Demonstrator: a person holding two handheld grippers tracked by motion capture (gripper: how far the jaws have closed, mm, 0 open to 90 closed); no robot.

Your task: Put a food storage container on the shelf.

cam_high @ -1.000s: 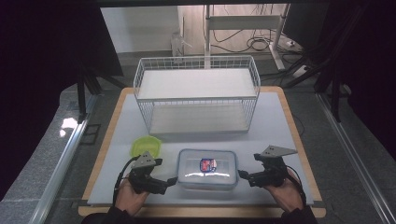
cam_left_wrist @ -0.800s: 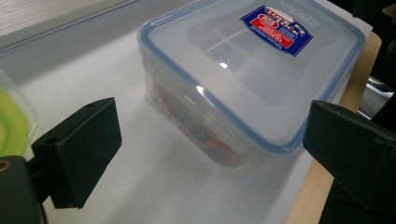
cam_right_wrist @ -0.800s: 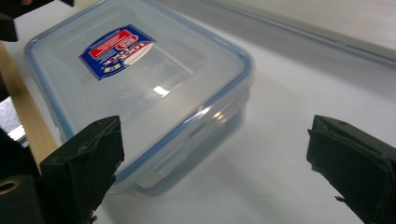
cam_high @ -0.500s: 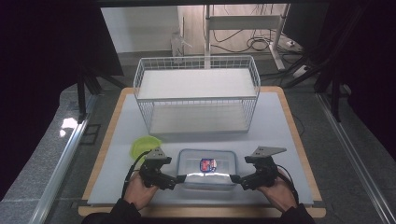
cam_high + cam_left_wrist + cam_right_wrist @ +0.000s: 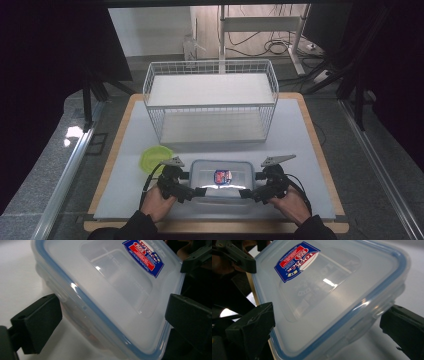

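A clear plastic food box with a blue-rimmed lid and a red and blue sticker [image 5: 221, 181] sits on the white table mat [image 5: 300, 135], at the near edge, right in the middle. A person's two hands come in from the near side, one at each end of the box.

The left gripper [image 5: 187, 186] is at the left end of the box. Its two black jaws are spread wide, and in the left gripper view the corner of the box [image 5: 112, 302] sits between them. One jaw is just beside the box's side wall and the other is by the lid's edge — I cannot tell if either one touches.

The right gripper [image 5: 253, 187] is at the right end. Its jaws have just been opening and now stand as wide as they go. In the right gripper view the other corner of the box [image 5: 332, 295] fills the space between them, with a small gap at each jaw, so nothing is pinched.

A round yellow-green plastic lid [image 5: 153, 159] lies on the mat just left of the box, a bit farther away. A white wire basket shelf [image 5: 210, 100] stands at the far side — well apart from the box.
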